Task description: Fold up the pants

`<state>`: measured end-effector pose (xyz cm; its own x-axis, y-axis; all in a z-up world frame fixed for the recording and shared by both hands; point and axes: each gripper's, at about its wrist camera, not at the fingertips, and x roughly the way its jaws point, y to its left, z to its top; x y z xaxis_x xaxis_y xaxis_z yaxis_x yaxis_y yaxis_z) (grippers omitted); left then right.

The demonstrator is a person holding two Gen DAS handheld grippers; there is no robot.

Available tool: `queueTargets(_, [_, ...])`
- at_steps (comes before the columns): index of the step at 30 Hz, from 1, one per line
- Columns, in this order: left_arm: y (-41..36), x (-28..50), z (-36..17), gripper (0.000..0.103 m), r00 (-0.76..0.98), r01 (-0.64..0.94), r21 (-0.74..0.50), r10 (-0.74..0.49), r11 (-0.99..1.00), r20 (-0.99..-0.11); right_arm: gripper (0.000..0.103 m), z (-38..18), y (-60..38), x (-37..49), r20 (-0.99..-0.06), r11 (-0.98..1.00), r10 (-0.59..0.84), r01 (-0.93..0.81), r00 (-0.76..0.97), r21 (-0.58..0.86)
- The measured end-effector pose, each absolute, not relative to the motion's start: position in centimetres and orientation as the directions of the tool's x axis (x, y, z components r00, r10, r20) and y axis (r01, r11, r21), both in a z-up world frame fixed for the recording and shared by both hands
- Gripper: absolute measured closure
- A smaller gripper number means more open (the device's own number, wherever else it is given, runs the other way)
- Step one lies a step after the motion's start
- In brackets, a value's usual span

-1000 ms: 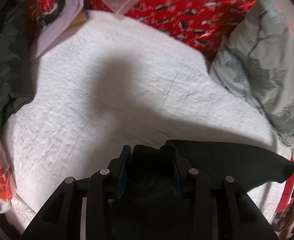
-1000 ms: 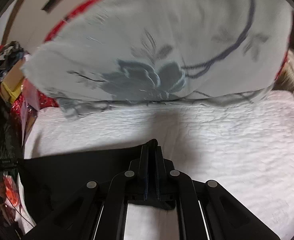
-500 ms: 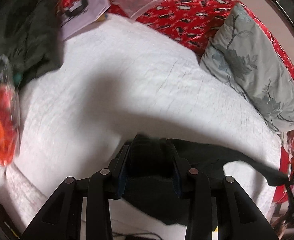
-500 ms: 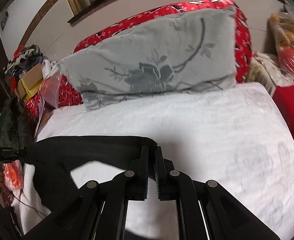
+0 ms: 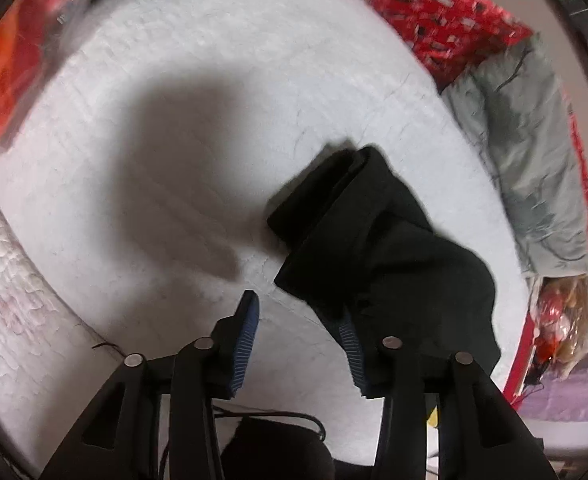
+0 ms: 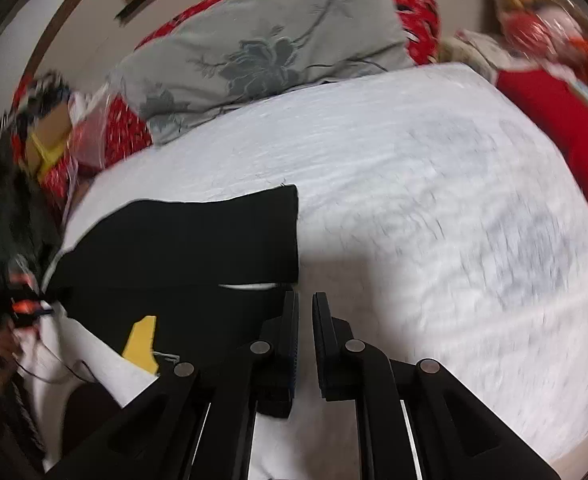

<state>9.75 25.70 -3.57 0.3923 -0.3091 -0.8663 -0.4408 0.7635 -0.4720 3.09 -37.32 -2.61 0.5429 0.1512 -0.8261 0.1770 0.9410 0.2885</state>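
The black pants (image 5: pixel 393 248) lie bunched on the white quilt (image 5: pixel 214 60), just right of and ahead of my left gripper (image 5: pixel 297 312). Its jaws are opening, with only bare quilt between the blue pads; the cloth's near edge overlaps the right fingertip (image 5: pixel 343 322). In the right wrist view the pants (image 6: pixel 194 240) lie folded flat to the left, their straight edge near the middle. My right gripper (image 6: pixel 305 300) is opening by a slim gap with nothing in it. Its left fingertip (image 6: pixel 292 304) sits right at the cloth's lower corner.
A grey flowered pillow (image 6: pixel 274 40) leans at the back of the bed (image 5: pixel 533 160) against red patterned bedding (image 5: pixel 433 12). A red-orange bag (image 5: pixel 14 52) and dark clothes crowd the left side. A yellow piece (image 6: pixel 142 340) and cables lie off the near edge.
Both grippers have drawn back across the quilt and let go of the pants. The cloth that hung stretched between them now lies on the bed. The left jaws have spread.
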Motion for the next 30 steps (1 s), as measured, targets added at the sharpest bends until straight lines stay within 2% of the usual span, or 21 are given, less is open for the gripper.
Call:
queueTargets(4, [26.1, 7.9, -0.9, 0.041, 0.47, -0.42, -0.52, -0.311, 0.744, -0.826, 0.09, -1.8, -38.4, 2.5, -0.817, 0.915, 0.168, 0.221, 0.551, 0.337])
queueTargets(8, [23.7, 7.6, -0.1, 0.03, 0.484, -0.362, -0.527, -0.328, 0.769, -0.811, 0.076, -1.7, -39.3, 3.3, -0.785, 0.84, 0.237, 0.285, 0.573, 0.462])
queueTargets(11, [22.2, 8.1, -1.9, 0.03, 0.434, -0.36, -0.523, -0.358, 0.772, -0.827, 0.067, -2.8, -39.1, 5.0, -0.778, 0.782, 0.295, 0.327, 0.555, 0.53])
queueTargets(18, [23.2, 10.9, -5.6, 0.031, 0.407, -0.461, -0.598, -0.442, 0.656, -0.799, 0.066, -6.2, -38.4, 8.8, -0.83, 0.774, 0.284, 0.395, 0.481, 0.494])
queueTargets(27, [22.5, 15.2, -7.6, 0.03, 0.377, -0.5, -0.586, -0.448, 0.638, -0.81, 0.057, -8.5, -38.0, 11.4, -0.854, 0.799, 0.261, 0.396, 0.45, 0.452])
queueTargets(30, [22.1, 16.2, -8.4, 0.035, 0.367, -0.524, -0.565, -0.43, 0.637, -0.825, 0.057, -8.7, -37.5, 12.3, -0.844, 0.814, 0.274, 0.357, 0.46, 0.459])
